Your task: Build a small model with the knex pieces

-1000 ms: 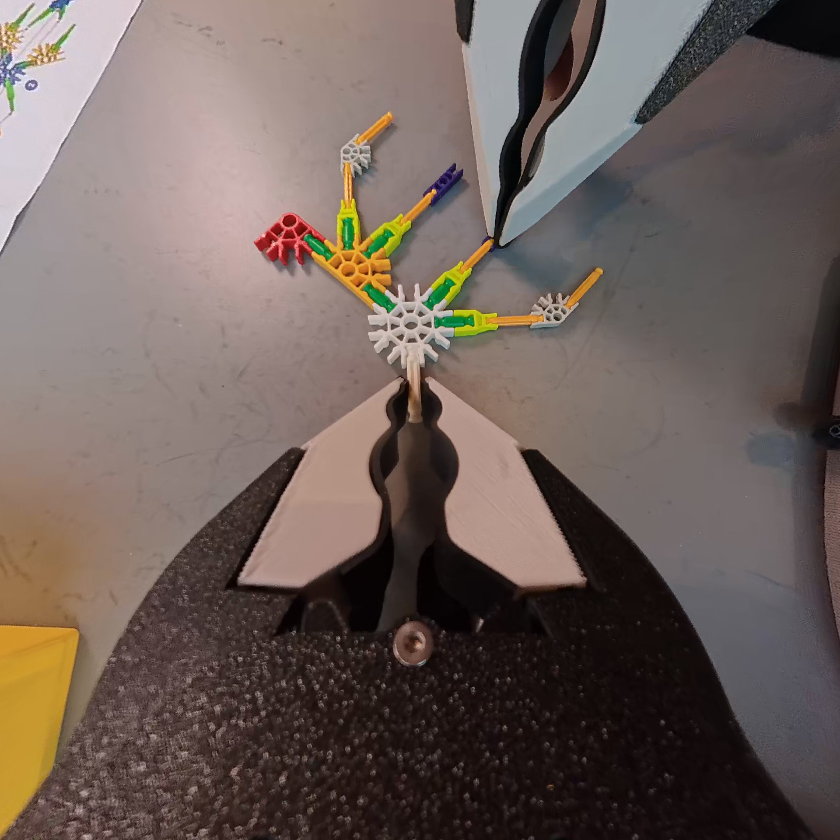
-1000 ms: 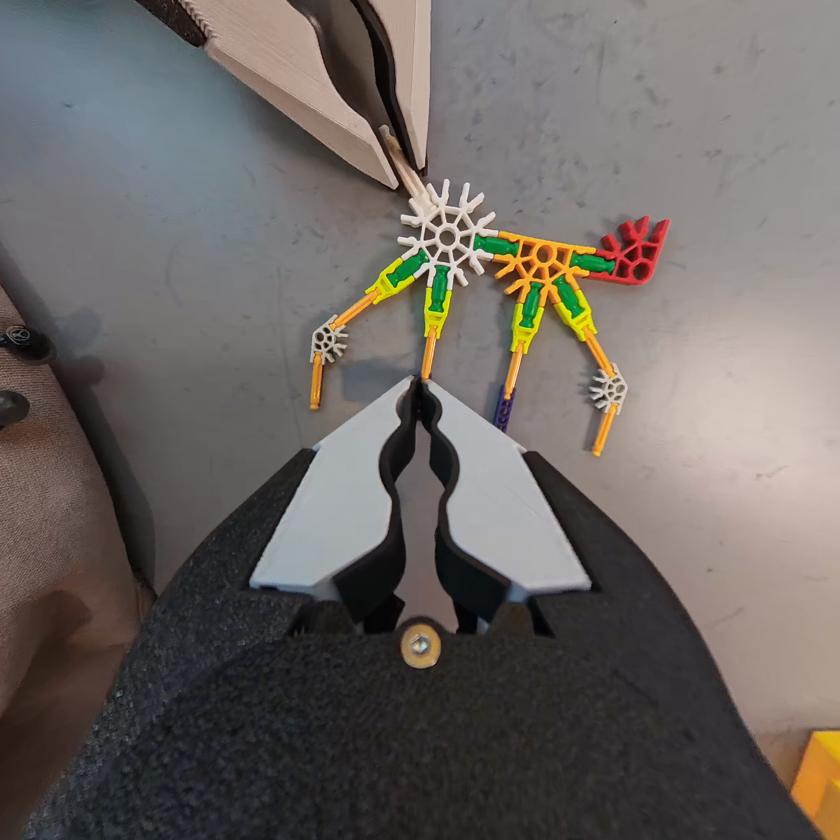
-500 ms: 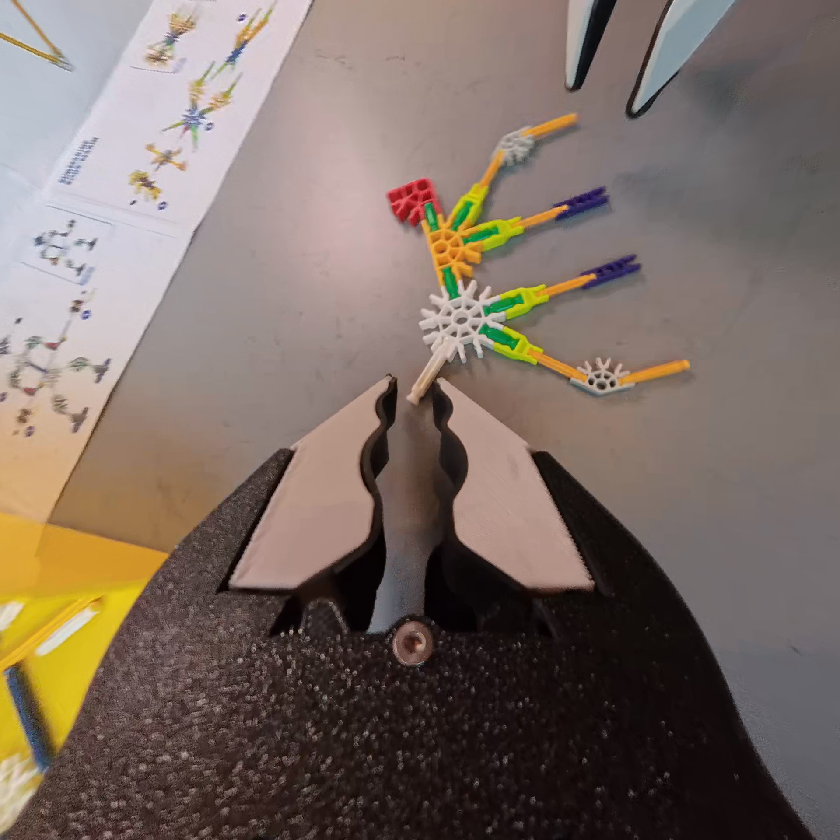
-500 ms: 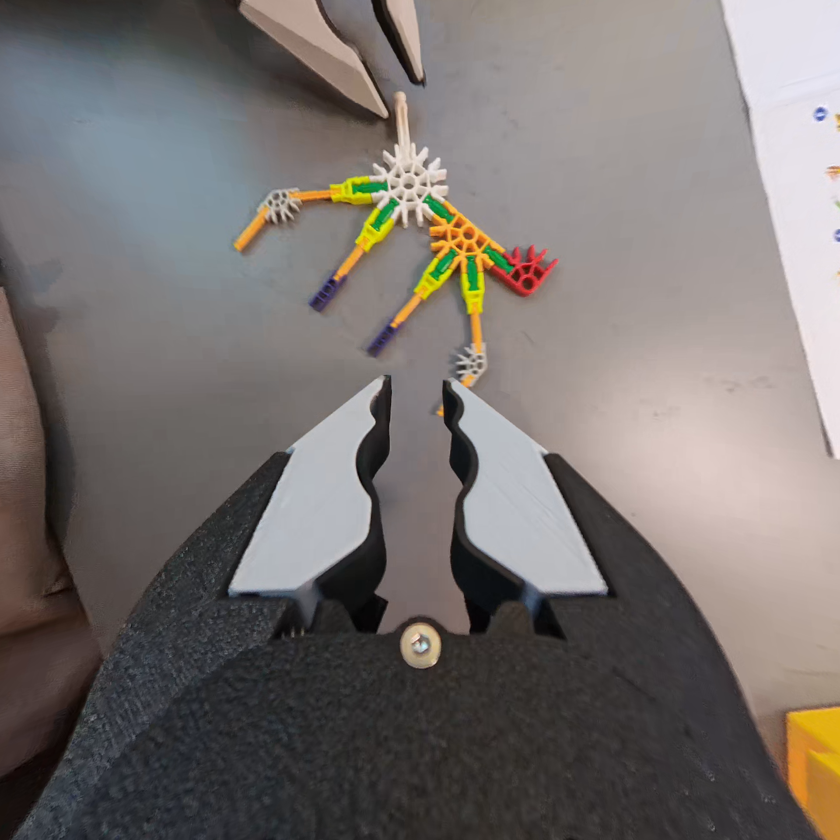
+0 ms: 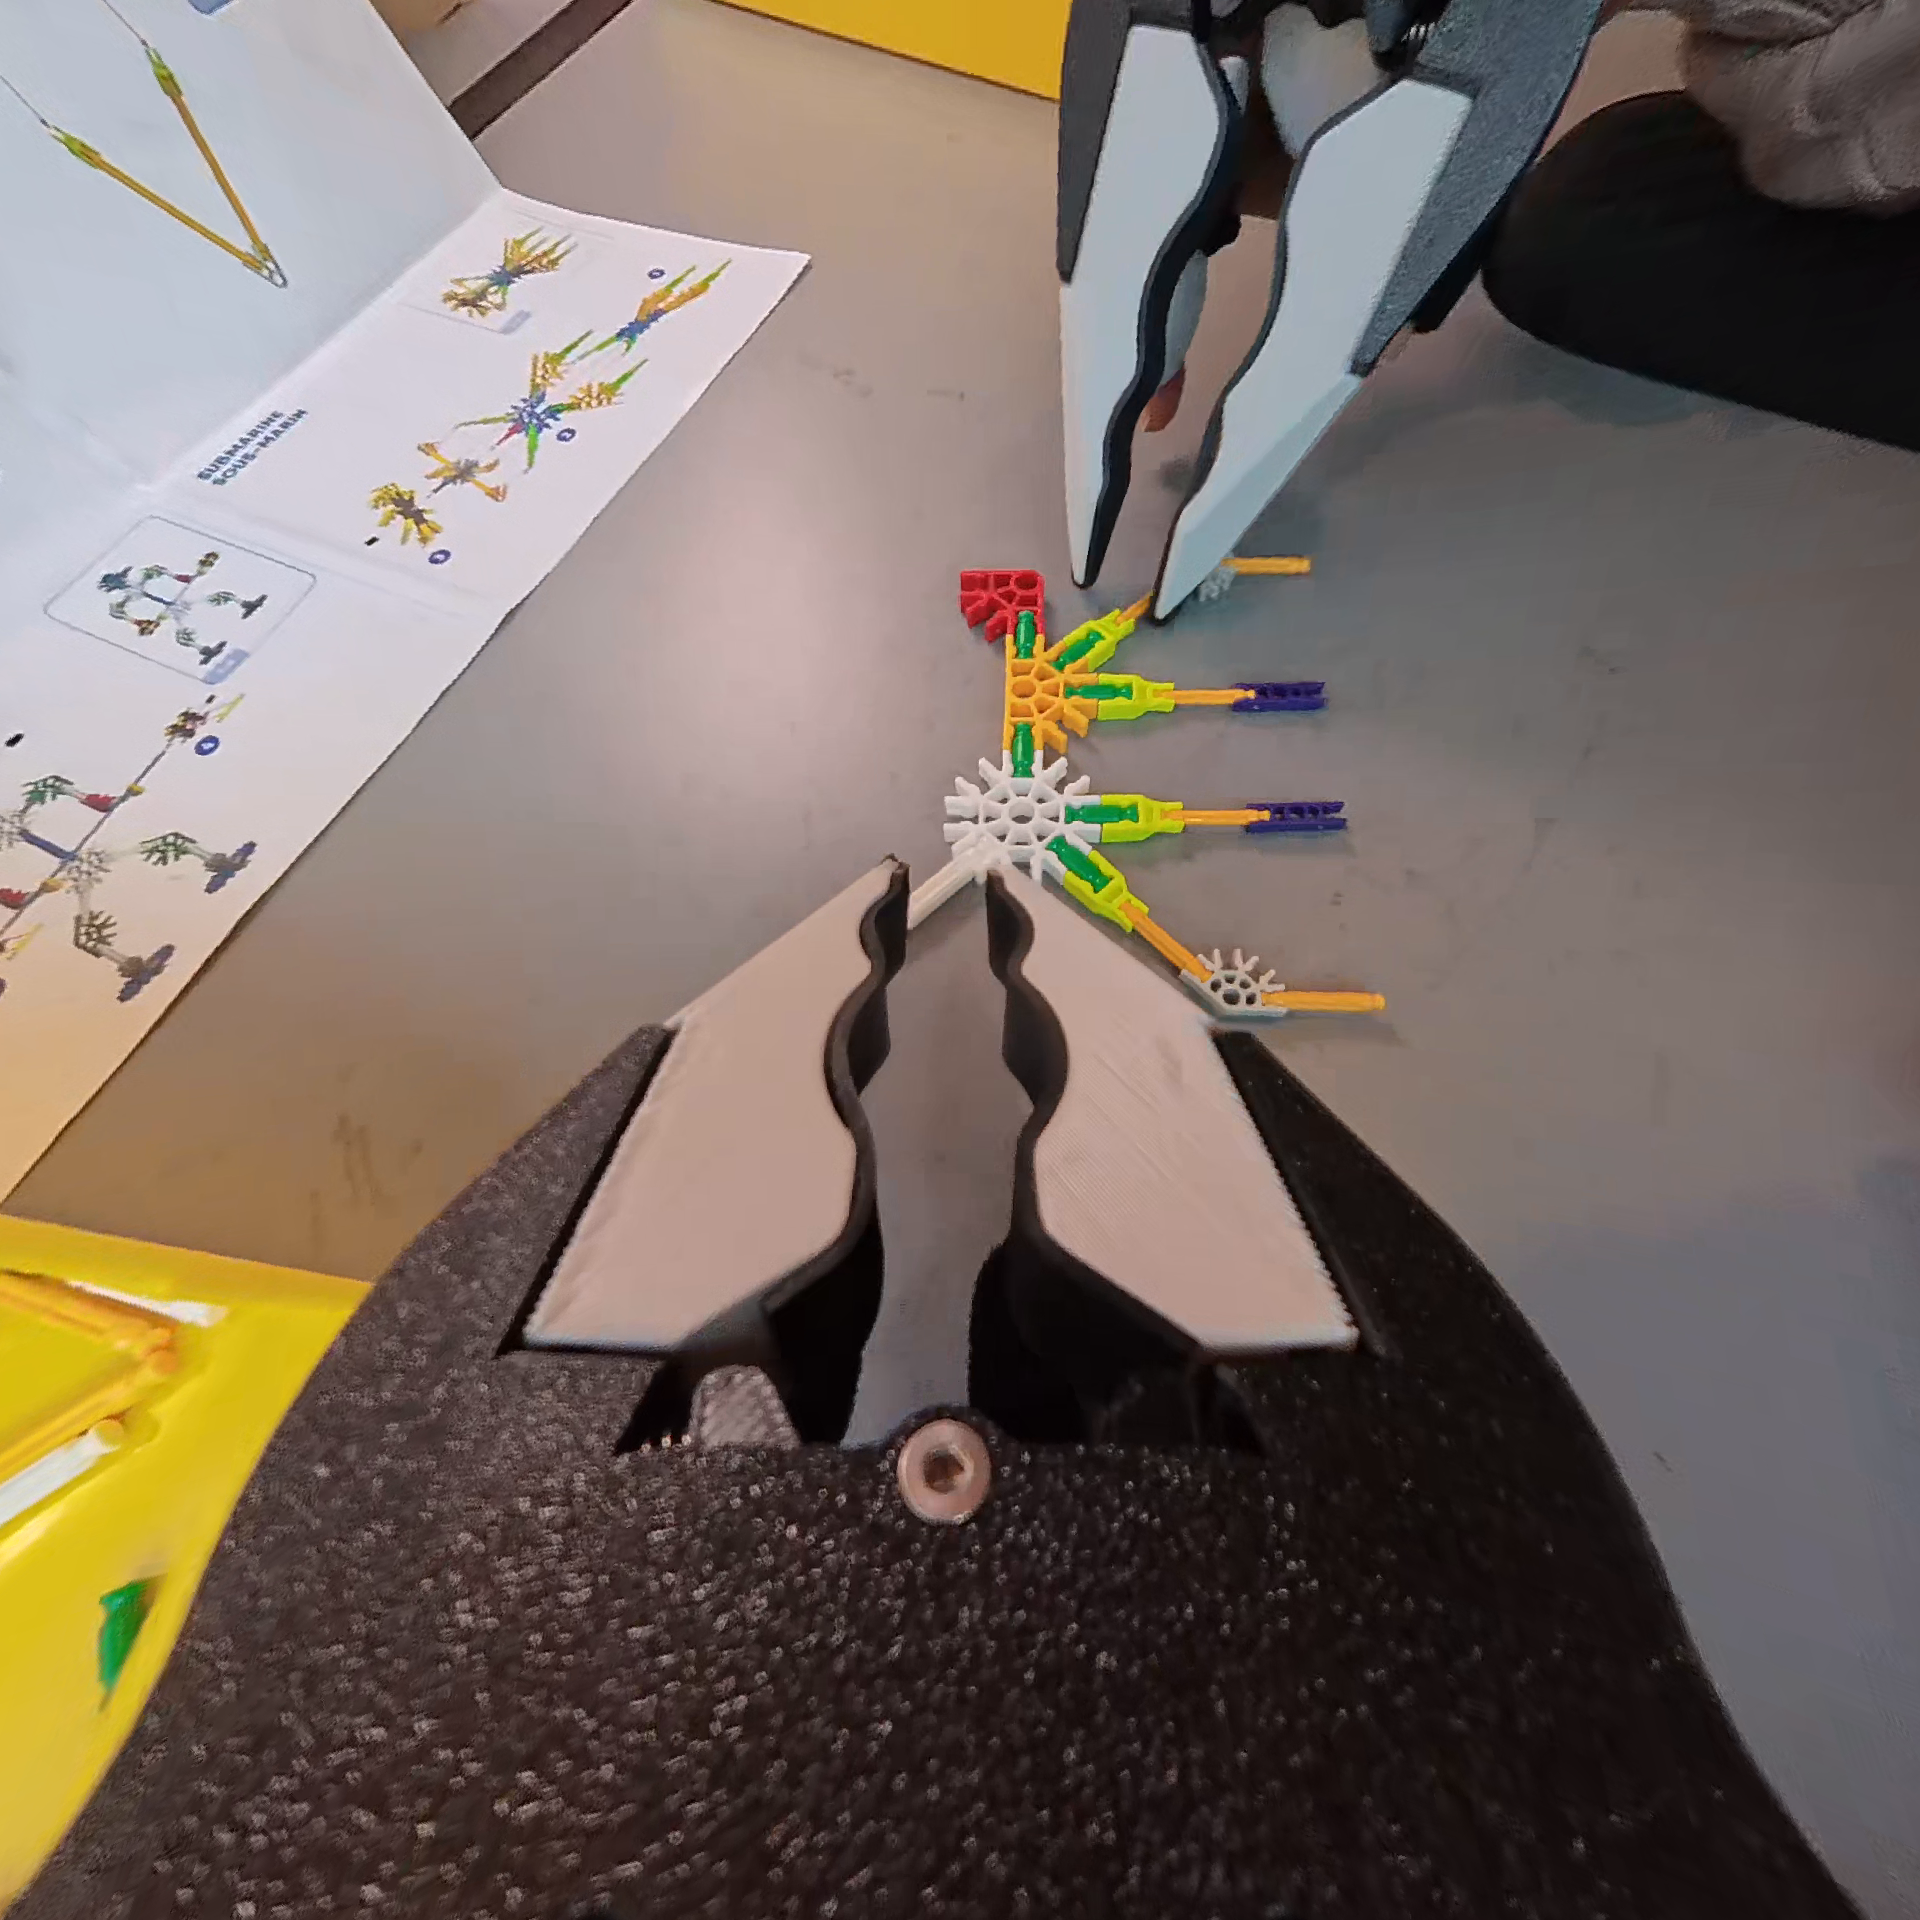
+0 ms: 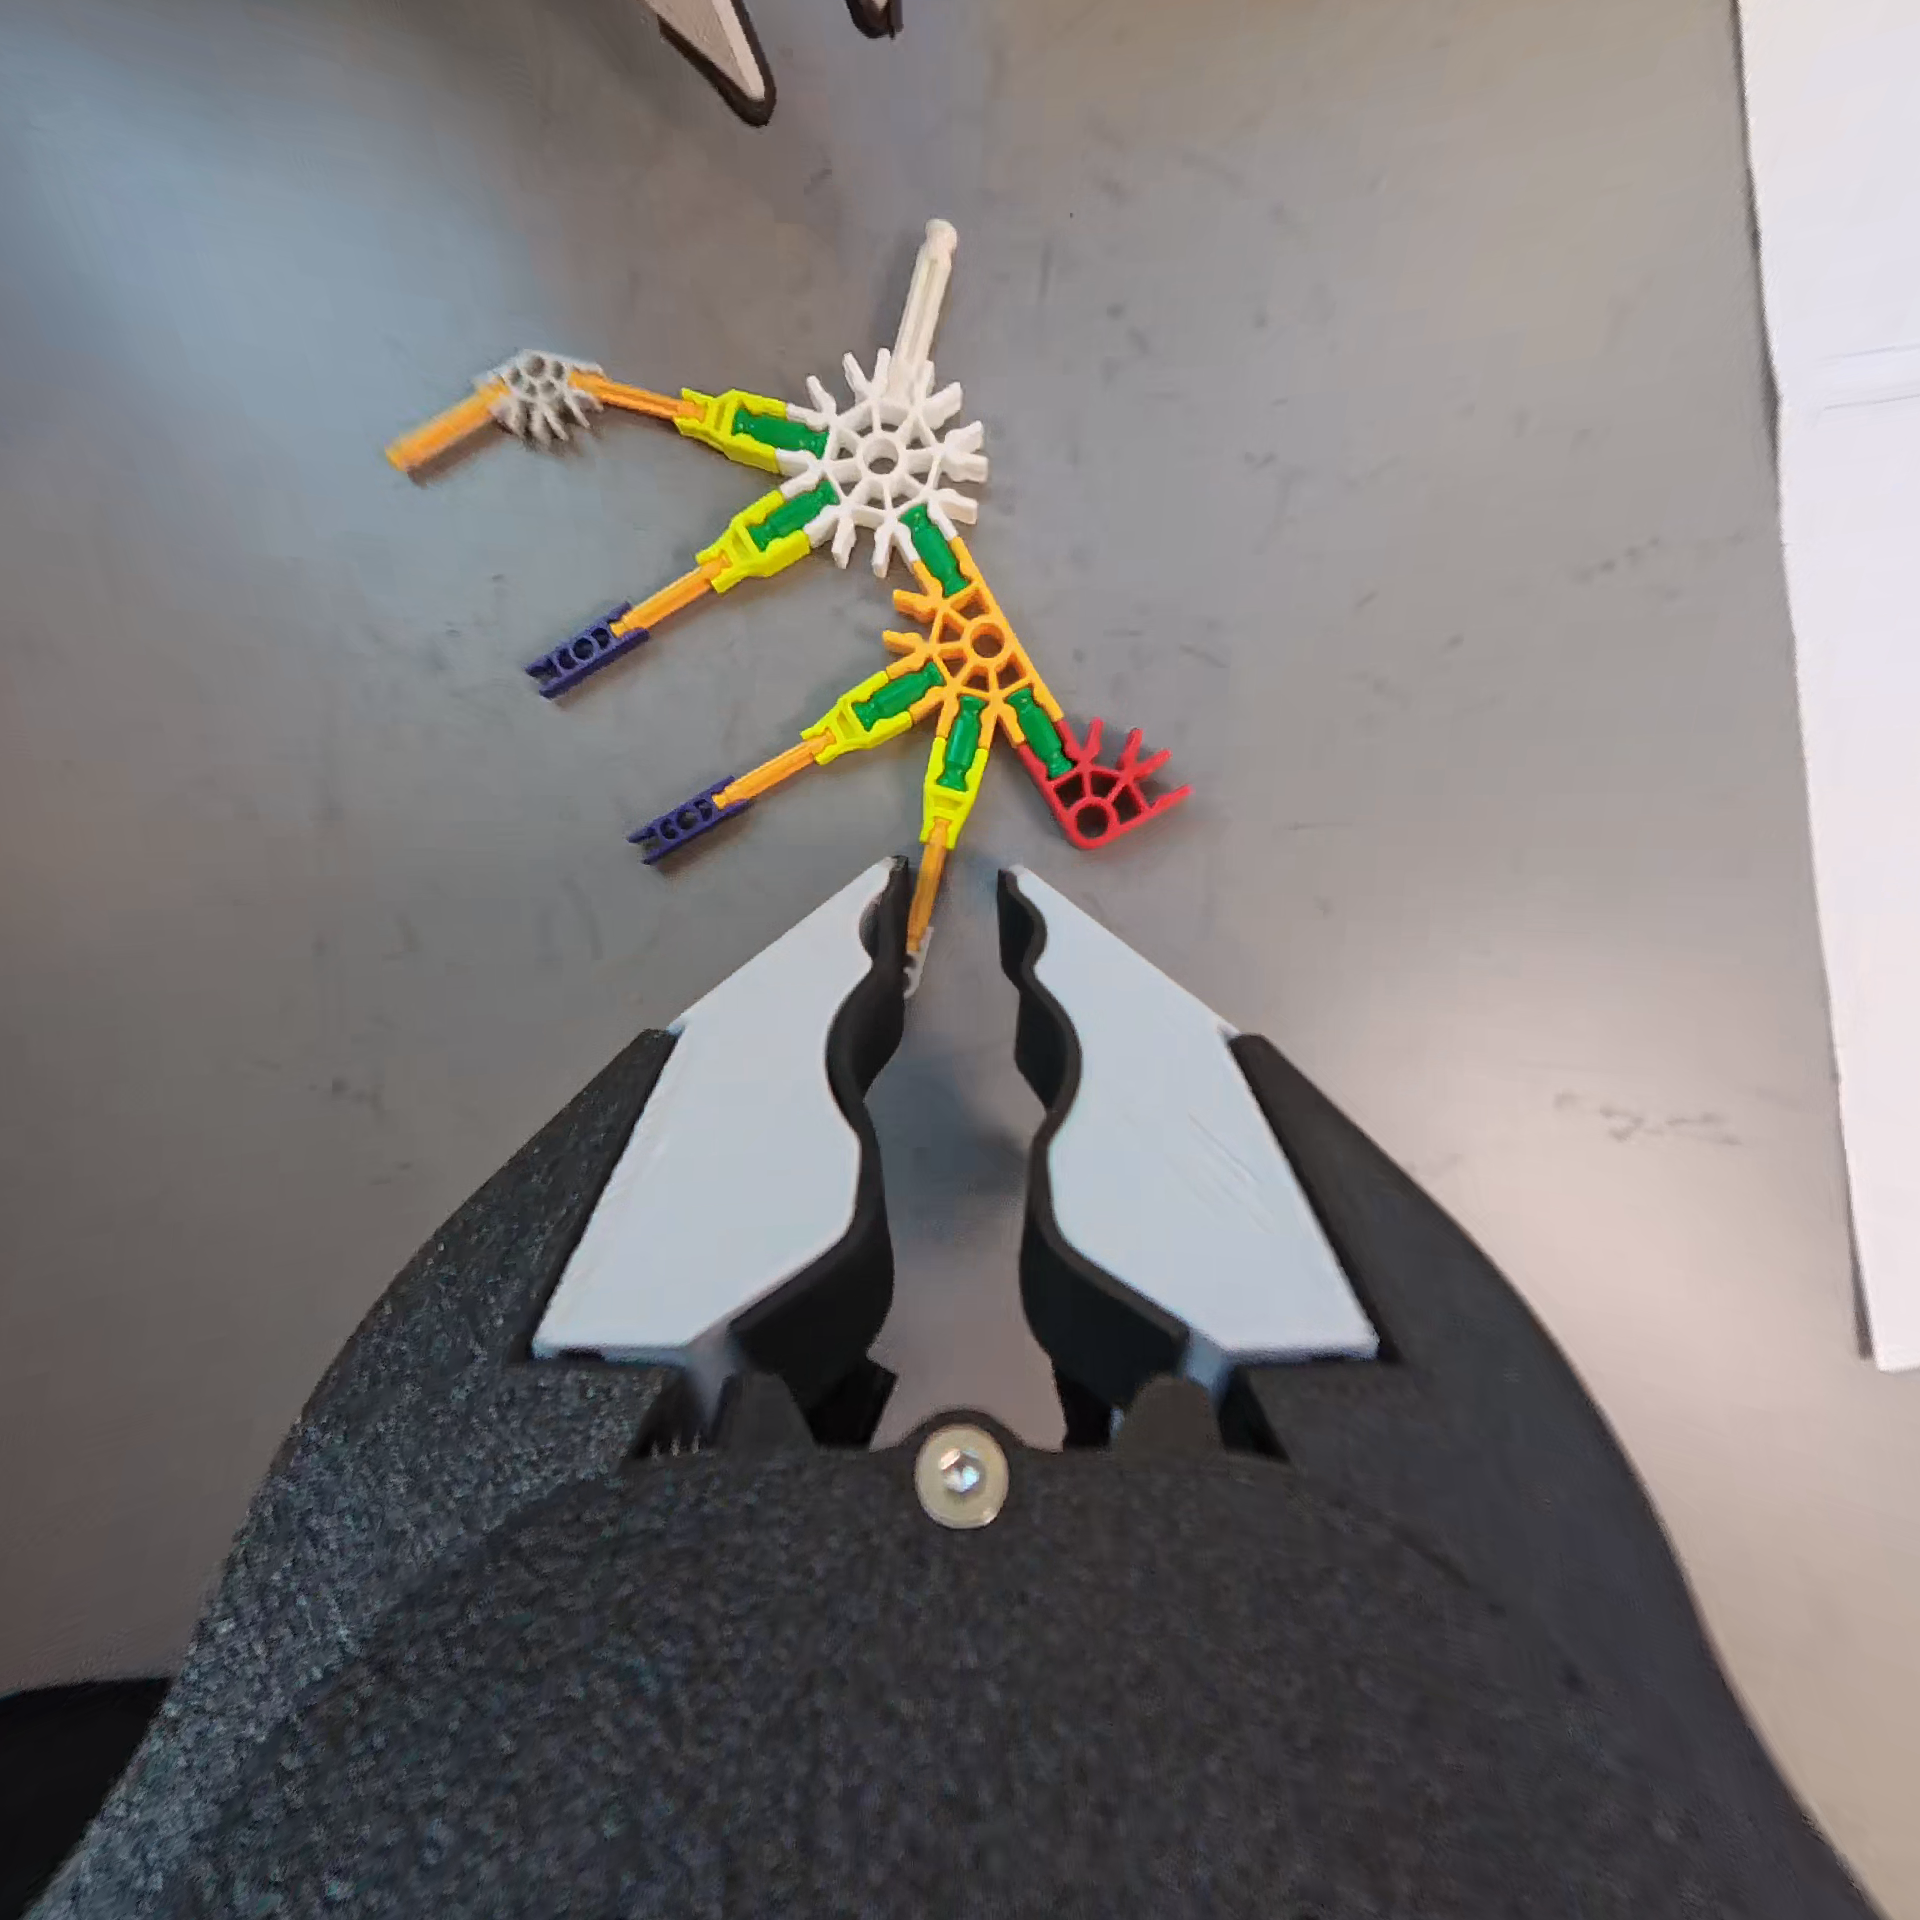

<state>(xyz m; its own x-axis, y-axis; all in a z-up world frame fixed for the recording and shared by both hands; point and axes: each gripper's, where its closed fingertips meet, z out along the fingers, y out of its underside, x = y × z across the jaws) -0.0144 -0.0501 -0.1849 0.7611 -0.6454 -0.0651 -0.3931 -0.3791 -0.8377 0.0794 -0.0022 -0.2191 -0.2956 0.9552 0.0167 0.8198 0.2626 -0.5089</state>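
A flat model of plastic rods and connectors lies on the grey table (image 5: 623, 727). It has a white snowflake connector (image 5: 1018, 816), an orange connector (image 5: 1044, 696), a red corner piece (image 5: 997, 601) and four legs. My left gripper (image 5: 940, 883) is open. The model's white rod (image 5: 940, 894) shows between its tips, but in the right wrist view those fingertips (image 6: 753, 94) stand apart from the rod's end (image 6: 935, 260). My right gripper (image 6: 948, 873) is open around the orange rod (image 6: 925, 883) of one leg, close to its left finger. It also shows in the left wrist view (image 5: 1122, 603).
A white instruction sheet (image 5: 364, 468) lies to the left of the model and shows at the right edge of the right wrist view (image 6: 1849, 623). A yellow tray (image 5: 104, 1455) with loose rods is at the near left. A dark sleeve (image 5: 1714, 291) is at the far right. The orange connector (image 5: 1044, 696) lies around 4 centimeters away from my right fingertips.
Both grippers were shut on the model a second ago, left on the white rod. Both opened and drew back. The right one has since moved in around the orange rod of another leg.
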